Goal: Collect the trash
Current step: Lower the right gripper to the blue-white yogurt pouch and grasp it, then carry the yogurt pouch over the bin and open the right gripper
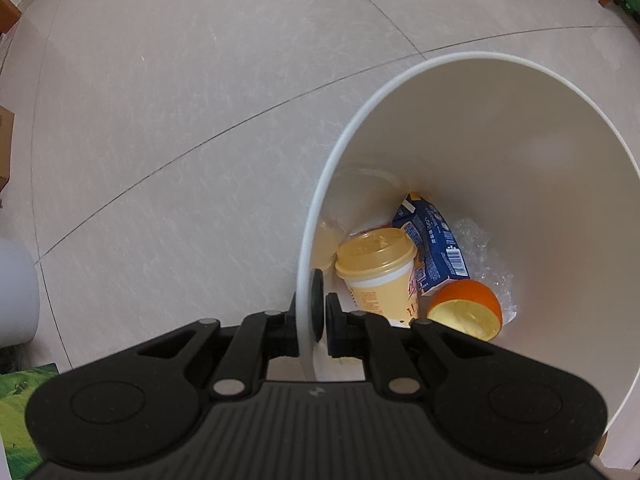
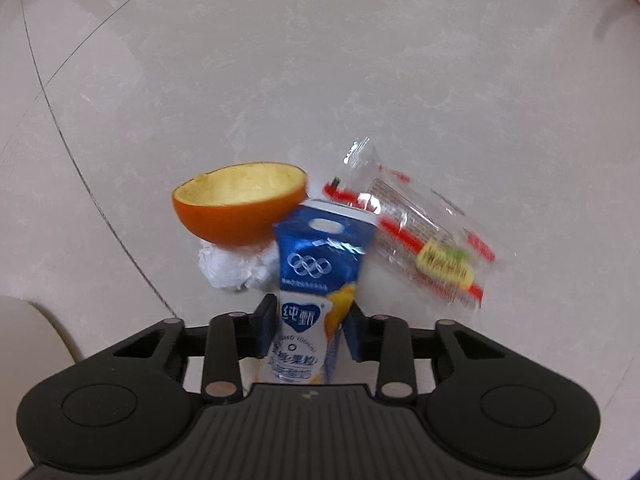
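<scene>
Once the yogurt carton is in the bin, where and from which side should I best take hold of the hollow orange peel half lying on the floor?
Probably grip the hollow orange peel half at its thin rim, coming from above: one finger inside the pale hollow, one outside. Its cup opens upward, and the round shell looks too wide and slippery to hold across. It leans on a crumpled white tissue ball, so it may tip when touched.

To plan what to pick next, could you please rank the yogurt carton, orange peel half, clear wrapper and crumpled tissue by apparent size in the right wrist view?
1. Blue yogurt carton, nearest the camera, or clear plastic wrapper: unsure.
3. Hollow orange peel half.
4. Crumpled white tissue, partly hidden.
</scene>
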{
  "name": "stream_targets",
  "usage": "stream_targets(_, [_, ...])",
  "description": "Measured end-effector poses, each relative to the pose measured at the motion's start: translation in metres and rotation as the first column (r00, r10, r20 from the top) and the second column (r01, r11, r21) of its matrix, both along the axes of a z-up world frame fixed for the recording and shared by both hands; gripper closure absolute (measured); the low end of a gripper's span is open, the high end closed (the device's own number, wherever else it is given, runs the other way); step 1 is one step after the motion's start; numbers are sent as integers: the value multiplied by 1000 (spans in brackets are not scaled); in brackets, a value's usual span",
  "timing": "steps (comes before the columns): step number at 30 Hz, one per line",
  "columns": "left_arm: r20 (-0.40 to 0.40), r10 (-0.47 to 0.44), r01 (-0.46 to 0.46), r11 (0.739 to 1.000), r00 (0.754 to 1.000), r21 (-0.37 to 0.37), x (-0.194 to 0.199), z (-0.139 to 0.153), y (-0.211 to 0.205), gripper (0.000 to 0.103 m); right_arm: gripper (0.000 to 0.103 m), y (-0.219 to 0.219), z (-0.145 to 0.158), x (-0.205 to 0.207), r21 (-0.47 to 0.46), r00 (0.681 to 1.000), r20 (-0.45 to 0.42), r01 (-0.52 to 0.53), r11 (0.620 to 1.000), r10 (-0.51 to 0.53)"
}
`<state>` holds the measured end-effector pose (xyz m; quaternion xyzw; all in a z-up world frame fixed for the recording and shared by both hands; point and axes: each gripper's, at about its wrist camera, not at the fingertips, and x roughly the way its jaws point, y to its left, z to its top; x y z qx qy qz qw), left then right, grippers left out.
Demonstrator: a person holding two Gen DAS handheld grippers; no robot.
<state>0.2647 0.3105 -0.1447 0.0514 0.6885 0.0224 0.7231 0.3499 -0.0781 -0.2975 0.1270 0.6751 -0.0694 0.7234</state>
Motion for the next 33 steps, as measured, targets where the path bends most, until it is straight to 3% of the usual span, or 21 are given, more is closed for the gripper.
stream_targets(9, [-6, 18, -18, 1000, 1000, -12, 2, 3, 4, 97, 69, 13, 48, -4, 6, 995, 3, -96, 995, 96])
stream_targets(16, [-14, 31, -31, 999, 999, -19, 3, 3, 6, 97, 69, 19, 127, -4, 66, 987, 82, -140, 988, 135])
stream_targets(21, [-22, 40, -41, 999, 999, -24, 4, 2, 6, 97, 69, 33, 194, -9, 92, 965, 159, -224, 970, 208])
stream_targets(28, [-28, 53, -54, 998, 998, -34, 4, 3, 5, 97, 69, 79, 279, -20, 107, 886, 291, -406, 907, 362])
stream_targets(33, [-23, 49, -50, 998, 999, -37, 4, 7, 5, 97, 69, 119, 309, -29, 123, 816, 356, -524, 843, 455])
